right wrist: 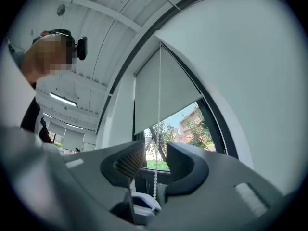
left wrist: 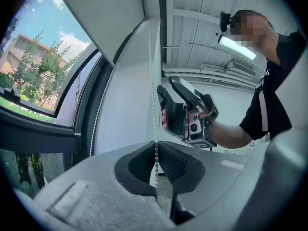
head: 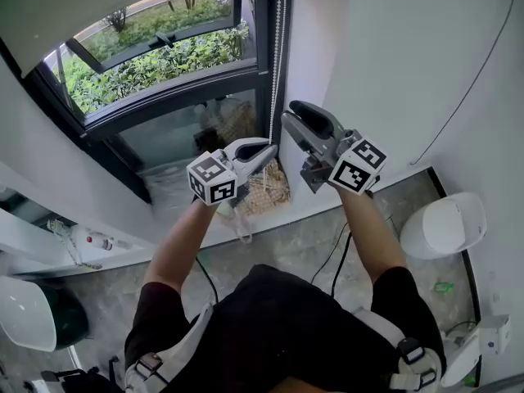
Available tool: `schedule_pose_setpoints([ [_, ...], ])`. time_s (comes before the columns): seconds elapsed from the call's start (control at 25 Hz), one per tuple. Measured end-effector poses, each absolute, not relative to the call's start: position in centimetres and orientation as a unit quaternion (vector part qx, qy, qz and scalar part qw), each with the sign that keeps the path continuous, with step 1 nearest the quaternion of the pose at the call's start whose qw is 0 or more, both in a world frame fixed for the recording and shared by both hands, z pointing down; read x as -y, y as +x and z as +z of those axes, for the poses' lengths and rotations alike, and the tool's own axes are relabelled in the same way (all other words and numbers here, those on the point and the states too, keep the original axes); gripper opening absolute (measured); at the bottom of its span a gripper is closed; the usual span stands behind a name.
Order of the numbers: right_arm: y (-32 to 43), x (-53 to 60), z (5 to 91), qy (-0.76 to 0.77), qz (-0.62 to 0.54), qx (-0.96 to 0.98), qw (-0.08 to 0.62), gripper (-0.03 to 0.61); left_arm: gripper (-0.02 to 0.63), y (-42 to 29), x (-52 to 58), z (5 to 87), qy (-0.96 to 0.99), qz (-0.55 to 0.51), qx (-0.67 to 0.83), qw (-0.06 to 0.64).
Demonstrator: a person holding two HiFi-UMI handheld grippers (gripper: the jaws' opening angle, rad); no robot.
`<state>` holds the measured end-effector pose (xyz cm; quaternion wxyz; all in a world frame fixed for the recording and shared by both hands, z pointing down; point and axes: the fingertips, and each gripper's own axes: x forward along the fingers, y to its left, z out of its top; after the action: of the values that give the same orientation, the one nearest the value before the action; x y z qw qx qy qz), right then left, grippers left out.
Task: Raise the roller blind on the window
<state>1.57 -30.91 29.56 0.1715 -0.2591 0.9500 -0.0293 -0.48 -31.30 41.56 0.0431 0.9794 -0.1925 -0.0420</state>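
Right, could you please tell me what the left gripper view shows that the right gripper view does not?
Only the left gripper view: the left gripper shut on the bead chain, and the right gripper seen from outside, with the person's forearm behind it.

Only the right gripper view: the right gripper's own jaws standing apart, the chain hanging free between them.

Both: the bead chain, the partly lowered roller blind, the window with trees outside, and ceiling lights.

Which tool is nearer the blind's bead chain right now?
Left. The left tool is shut on the bead chain; the right tool, higher up, has open jaws around it without touching.
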Motion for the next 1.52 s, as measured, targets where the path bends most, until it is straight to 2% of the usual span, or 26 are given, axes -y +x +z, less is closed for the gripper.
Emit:
schedule_pose_setpoints([
  [0.28,-1.3,31.6,26.6,-0.231,-0.039,-0.952,0.199,0.134,0.017,-0.1,29.8,41.2,0.981,-0.041,0.186,0.04],
  [0.52,-2.1,31.9,24.5,-0.229,-0.02,-0.949,0.214,0.077,0.017,-0.9,29.8,41.2,0.98,-0.045,0.187,0.043],
  [0.64,-2.3,32.1,24.3,-0.235,-0.014,-0.95,0.206,0.008,0.017,-1.2,29.9,41.3,0.98,-0.047,0.188,0.044],
  [0.84,-1.9,31.6,24.9,-0.258,0.028,-0.946,0.197,0.009,0.017,-1.4,29.9,41.6,0.978,-0.062,0.188,0.06],
  [1.08,-1.9,31.9,31.5,-0.285,0.028,-0.949,0.135,0.008,0.017,-0.2,29.9,48.5,0.976,0.001,0.196,0.1],
  [1.28,-2.3,31.0,43.4,-0.288,-0.02,-0.957,0.026,0.006,0.018,0.1,27.3,60.0,0.963,0.131,0.184,0.15],
  [1.4,-2.1,30.0,45.7,-0.285,-0.037,-0.958,0.013,0.006,0.026,-0.3,25.6,62.2,0.962,0.147,0.173,0.152],
  [1.48,-2.2,29.8,45.2,-0.28,-0.031,-0.959,0.007,0.006,0.112,-0.7,25.9,61.3,0.964,0.137,0.176,0.143],
  [1.52,-2.4,29.9,45.1,-0.276,-0.027,-0.961,0.002,0.006,0.128,-1.1,26.3,60.5,0.965,0.129,0.181,0.137],
])
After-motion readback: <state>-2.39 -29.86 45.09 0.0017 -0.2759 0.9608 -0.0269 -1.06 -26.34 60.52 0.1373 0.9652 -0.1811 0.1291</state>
